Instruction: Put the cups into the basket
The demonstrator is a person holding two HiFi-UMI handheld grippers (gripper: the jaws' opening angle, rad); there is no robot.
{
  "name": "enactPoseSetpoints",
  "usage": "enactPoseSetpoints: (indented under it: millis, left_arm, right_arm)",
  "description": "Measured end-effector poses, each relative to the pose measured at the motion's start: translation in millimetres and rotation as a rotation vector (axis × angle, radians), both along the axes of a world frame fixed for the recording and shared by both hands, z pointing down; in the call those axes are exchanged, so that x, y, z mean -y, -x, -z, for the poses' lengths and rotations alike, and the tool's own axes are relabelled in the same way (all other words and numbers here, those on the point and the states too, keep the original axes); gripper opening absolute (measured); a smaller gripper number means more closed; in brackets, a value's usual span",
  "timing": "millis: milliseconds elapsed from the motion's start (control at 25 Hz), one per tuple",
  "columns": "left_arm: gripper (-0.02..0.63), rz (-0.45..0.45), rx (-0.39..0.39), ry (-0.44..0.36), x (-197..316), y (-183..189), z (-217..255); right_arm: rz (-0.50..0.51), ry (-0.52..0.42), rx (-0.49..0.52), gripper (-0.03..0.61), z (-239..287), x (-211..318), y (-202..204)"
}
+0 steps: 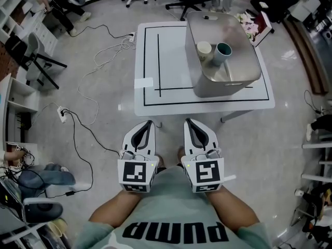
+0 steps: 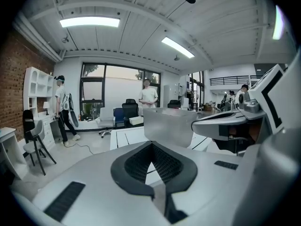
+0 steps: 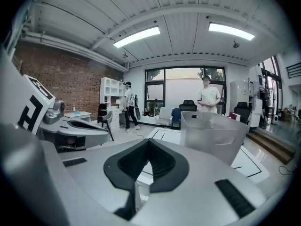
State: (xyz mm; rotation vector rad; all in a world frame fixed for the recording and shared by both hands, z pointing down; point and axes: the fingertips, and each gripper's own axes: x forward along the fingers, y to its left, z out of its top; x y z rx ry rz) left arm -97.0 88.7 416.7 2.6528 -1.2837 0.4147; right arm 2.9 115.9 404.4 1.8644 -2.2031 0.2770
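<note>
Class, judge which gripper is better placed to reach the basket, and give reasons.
Right, probably: the basket sits on the table's right half, nearly straight ahead of the right gripper; the left gripper lies further left. Both are shut, empty.

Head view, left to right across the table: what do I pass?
First the white label → cream cup → teal cup; both cups are inside the basket.

The left claw (image 2: 152, 143) has its jaws closed tip to tip with nothing between them. Past the tips, a grey basket (image 2: 167, 126) stands on a white surface (image 2: 124, 136) marked with black lines. The right claw (image 2: 197, 124) reaches in from the right. A person (image 2: 148, 94) stands by the far window.
</note>
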Motion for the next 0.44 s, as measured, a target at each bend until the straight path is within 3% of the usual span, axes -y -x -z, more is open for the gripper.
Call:
enactPoseSetpoints:
  millis: [440]
  left_arm:
    - [0.005,0.000,-0.003,-0.011,3.0,8.5,4.4]
  right_arm:
    - [-0.030,0.002,-0.012,0.011,-6.5,3.3,-1.0]
